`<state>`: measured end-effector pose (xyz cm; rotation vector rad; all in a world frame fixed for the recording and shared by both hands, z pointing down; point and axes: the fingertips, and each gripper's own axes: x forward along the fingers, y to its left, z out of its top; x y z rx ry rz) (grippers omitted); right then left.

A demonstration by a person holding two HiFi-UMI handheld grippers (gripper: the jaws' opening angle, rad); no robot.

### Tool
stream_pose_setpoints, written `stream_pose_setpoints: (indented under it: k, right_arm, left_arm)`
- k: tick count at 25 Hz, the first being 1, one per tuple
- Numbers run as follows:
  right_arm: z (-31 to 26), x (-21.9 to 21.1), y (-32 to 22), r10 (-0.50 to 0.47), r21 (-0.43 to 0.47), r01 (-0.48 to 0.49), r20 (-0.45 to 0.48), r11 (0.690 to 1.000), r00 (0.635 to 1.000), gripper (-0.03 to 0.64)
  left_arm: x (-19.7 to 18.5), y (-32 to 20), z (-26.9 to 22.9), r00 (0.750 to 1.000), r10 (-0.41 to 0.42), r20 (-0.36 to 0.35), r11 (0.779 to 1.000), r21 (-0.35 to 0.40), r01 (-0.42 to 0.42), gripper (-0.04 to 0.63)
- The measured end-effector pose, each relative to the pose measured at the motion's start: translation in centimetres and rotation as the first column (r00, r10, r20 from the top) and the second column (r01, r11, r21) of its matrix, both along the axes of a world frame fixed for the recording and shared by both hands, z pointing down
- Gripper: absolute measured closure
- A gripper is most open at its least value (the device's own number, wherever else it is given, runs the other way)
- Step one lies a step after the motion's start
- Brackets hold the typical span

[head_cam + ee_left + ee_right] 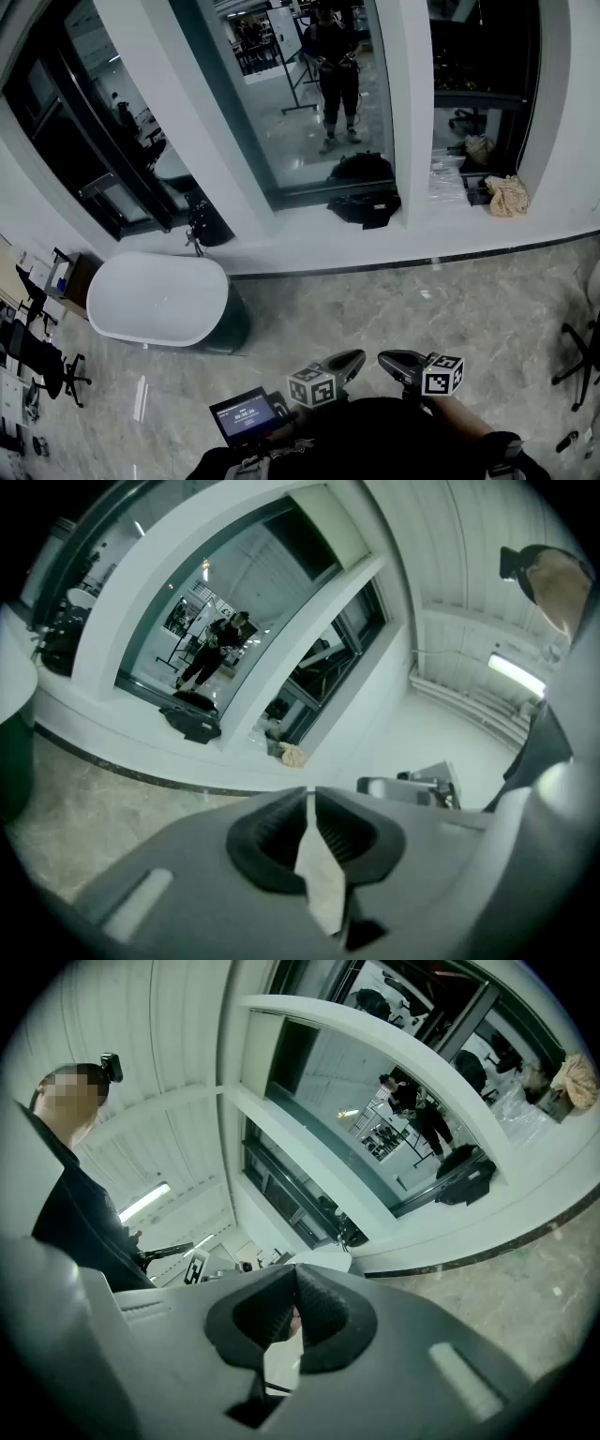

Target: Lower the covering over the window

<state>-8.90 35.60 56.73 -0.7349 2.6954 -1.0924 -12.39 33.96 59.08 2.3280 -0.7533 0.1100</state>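
The tall window [309, 103] stands between white pillars, and its glass mirrors a standing person. No blind or other covering shows on it in any view. My left gripper [354, 359] and right gripper [386, 360] are low in the head view, close to the body, tips pointing toward each other and far from the glass. Seen in the left gripper view, the left gripper [310, 797] has its tips touching with nothing between them. The right gripper [294, 1274] is shut and empty too. The window shows again in the left gripper view [216, 621] and the right gripper view [375, 1101].
A white bathtub [159, 298] stands on the marble floor at the left. On the white sill lie a black bag [361, 192] and a beige cloth [508, 195]. A small screen [246, 412] sits by my left gripper. Office chairs [37, 356] are at the far left.
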Motion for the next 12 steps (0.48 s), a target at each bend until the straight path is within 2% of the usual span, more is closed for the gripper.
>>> stream_pose_setpoints:
  k: [12]
  right_arm:
    - [0.43,0.5,-0.23,0.011,-0.002,-0.011,0.008,1.0,1.0,0.609]
  left_arm:
    - [0.3,-0.26,0.25,1.0,0.005,-0.004,1.0,-0.01,-0.005,0.568]
